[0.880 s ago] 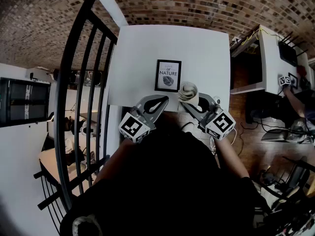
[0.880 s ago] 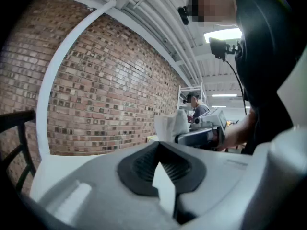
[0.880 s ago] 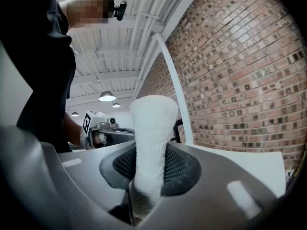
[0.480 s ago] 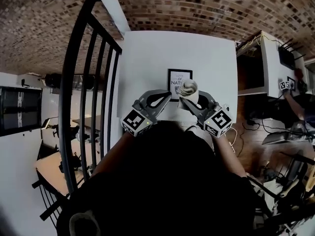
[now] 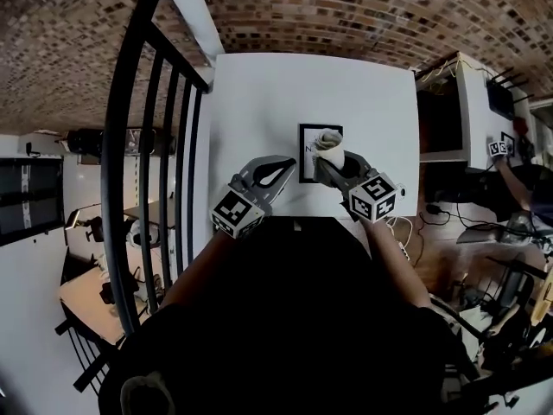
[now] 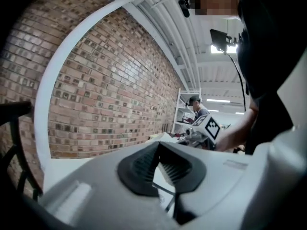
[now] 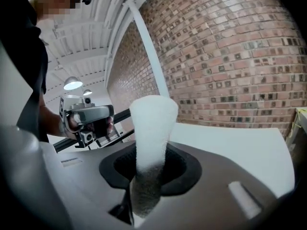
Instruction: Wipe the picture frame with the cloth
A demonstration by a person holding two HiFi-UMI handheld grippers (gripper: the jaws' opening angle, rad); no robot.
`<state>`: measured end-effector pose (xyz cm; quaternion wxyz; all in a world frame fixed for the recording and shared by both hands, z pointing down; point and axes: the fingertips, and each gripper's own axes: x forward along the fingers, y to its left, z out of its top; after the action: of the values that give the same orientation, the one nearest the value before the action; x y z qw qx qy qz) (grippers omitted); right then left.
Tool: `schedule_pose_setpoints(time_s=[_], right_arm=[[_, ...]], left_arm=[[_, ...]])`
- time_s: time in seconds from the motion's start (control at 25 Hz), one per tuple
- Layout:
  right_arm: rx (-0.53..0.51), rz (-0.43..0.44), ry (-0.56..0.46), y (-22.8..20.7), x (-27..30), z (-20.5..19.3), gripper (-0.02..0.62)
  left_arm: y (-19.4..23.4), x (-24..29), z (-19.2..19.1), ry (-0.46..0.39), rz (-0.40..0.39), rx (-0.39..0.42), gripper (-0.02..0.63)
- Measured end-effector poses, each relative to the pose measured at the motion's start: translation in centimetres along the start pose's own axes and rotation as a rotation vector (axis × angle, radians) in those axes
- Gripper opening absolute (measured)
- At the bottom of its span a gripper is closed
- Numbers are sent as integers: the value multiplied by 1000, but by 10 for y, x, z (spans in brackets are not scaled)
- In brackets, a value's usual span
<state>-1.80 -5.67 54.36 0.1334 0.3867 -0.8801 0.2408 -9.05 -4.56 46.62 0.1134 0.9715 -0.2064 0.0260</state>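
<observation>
While the right tool (image 5: 330,158) is clamped on the base of the soft, light rolled cloth (image 5: 329,139) over the picture frame (image 5: 308,151) on the desk (image 5: 259,102), the left tool (image 5: 292,169), jaws together and empty, could steady that stiff, likely fragile frame by 1 edge.

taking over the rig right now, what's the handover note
Left gripper: shut, empty, just left of the picture frame.
Right gripper: shut on the rolled cloth, which sits over the frame's right side in the head view; I can't tell if it touches.
The frame lies flat near the front edge of the white table.
Done: cloth in grip and at the frame.
Left: wipe the frame.
</observation>
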Motion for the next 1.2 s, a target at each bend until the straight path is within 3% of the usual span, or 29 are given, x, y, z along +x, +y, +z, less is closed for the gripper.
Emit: schedule_pose_setpoints(time_s=[0.8, 1.2], right_arm=[[321, 52, 325, -107, 127, -108, 103], [302, 3, 431, -126, 145, -138, 104]], left_arm=[[-4, 15, -16, 92, 234, -10, 0], [-14, 14, -15, 111, 274, -27, 0]])
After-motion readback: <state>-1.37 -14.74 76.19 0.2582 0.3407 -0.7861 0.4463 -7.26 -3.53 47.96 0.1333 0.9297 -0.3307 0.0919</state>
